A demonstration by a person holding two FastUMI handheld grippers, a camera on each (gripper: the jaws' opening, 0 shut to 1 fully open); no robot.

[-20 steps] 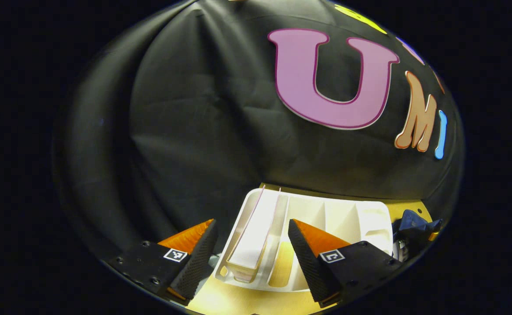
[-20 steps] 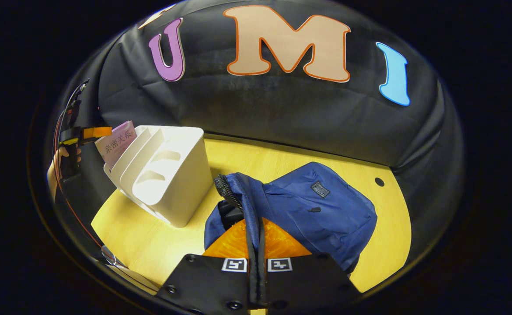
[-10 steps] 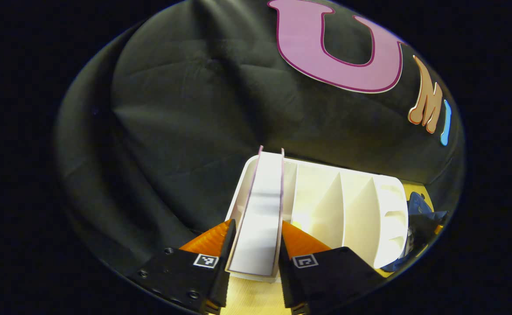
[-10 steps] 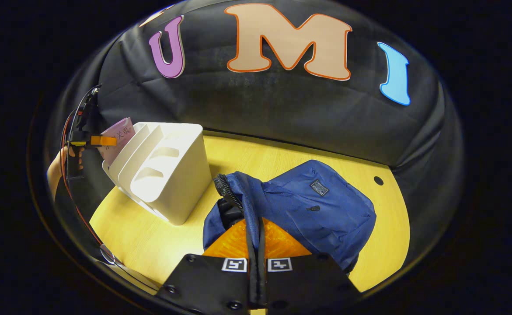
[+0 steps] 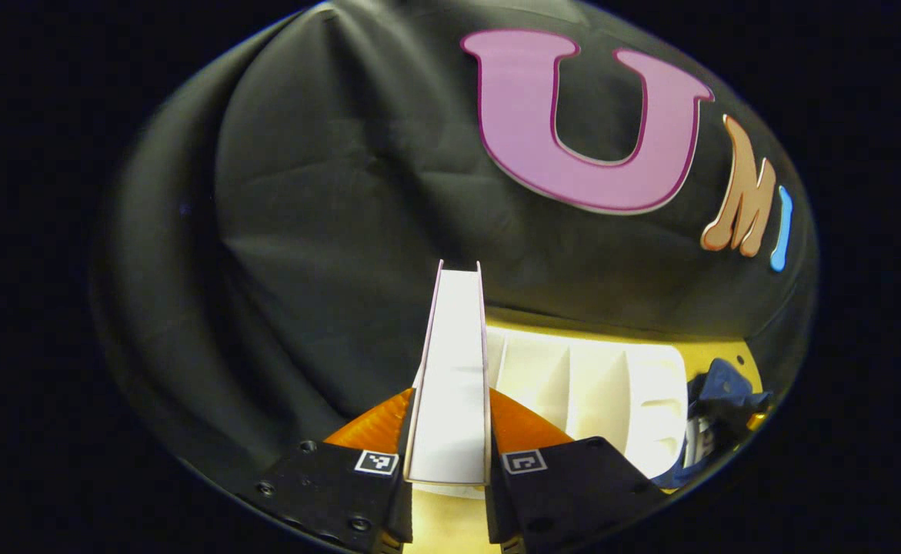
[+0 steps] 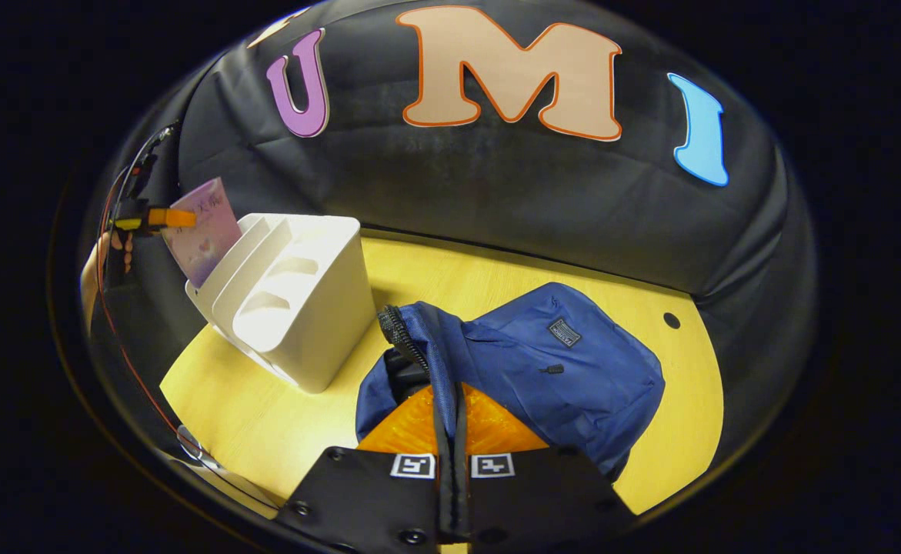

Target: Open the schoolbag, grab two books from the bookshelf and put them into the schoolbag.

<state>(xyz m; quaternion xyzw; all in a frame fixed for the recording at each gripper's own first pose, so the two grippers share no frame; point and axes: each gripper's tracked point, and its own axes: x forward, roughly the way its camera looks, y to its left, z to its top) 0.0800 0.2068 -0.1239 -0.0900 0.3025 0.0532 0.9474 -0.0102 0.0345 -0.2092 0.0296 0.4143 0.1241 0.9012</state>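
- Hand (image 6: pixel 100 261) and left gripper (image 6: pixel 159 218) are seen at the far left of the right gripper view, where a pale purple book (image 6: pixel 202 238) is pinched by its near edge.
- In the left gripper view, the same book (image 5: pixel 450 385) is clamped between the two fingers of the left gripper (image 5: pixel 448 454); its white page edge is presented to the camera, with thin purple cover lines along both sides.
- The book's long axis is seen running straight away from the fingers, and the book is raised partly above the white bookshelf (image 5: pixel 612 385), over its end compartment.
- The bookshelf (image 6: pixel 296 308) is stood on the yellow table (image 6: pixel 450 285), with its other compartments seen as bare.
- Further right, the blue schoolbag (image 6: pixel 558 369) is laid on the table just beside the shelf, with its zipper parted at the near end.
- The zipper edge (image 6: pixel 450 462) is gripped between the pressed-together fingers of the right gripper (image 6: pixel 450 462), so the mouth is judged to be held open.
- The coming move is judged to turn on this: the bag's mouth lies to the right of the held book, beyond the shelf, so the book would have to be cleared upward and carried across.
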